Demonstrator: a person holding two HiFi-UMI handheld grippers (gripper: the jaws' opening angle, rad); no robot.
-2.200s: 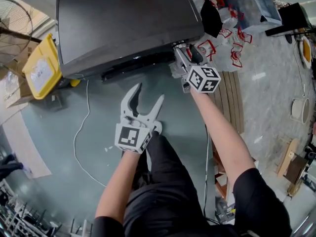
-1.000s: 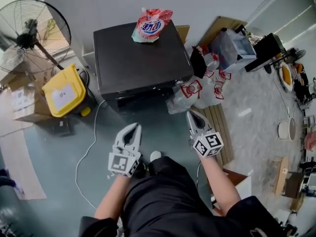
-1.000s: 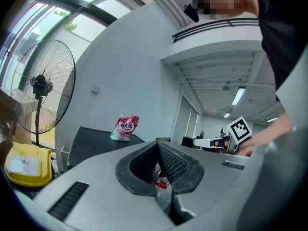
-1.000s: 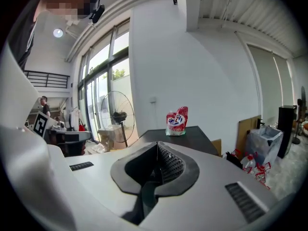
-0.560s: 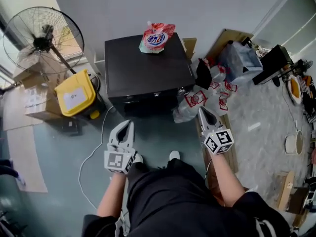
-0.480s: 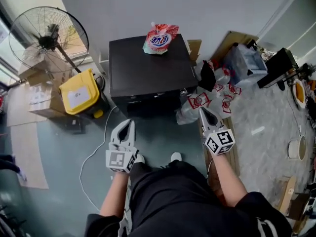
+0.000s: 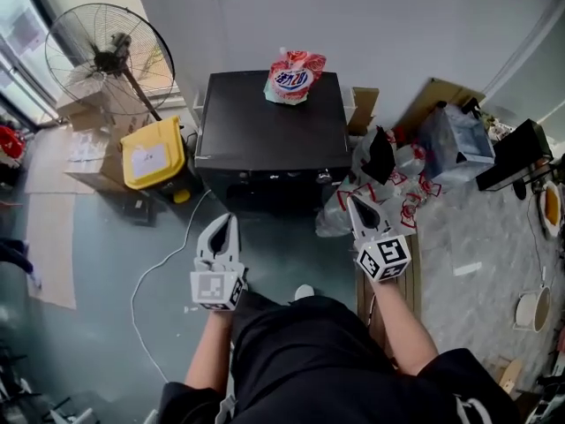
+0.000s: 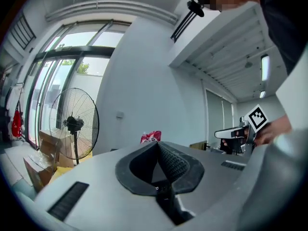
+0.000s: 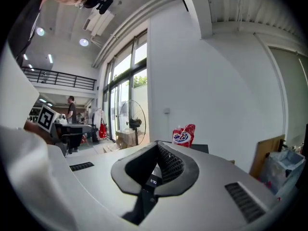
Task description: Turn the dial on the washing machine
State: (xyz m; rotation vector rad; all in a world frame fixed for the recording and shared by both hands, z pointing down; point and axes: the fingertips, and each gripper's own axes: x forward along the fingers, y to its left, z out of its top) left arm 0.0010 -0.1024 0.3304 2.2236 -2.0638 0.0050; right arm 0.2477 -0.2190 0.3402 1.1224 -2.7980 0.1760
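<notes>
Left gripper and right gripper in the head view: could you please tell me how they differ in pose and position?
The left gripper hangs over the teal floor before the left corner of the washing machine; the right gripper is before the plastic bags at its right. The left gripper points almost straight up the picture; the right gripper slants leftward. Both have jaws shut and empty.

Left claw [image 7: 224, 221] and right claw [image 7: 354, 201] (both closed, empty) point forward, apart.

Black clothes [image 7: 300, 356]; pale left gripper [image 7: 224, 220], right gripper [image 7: 350, 200]
</notes>
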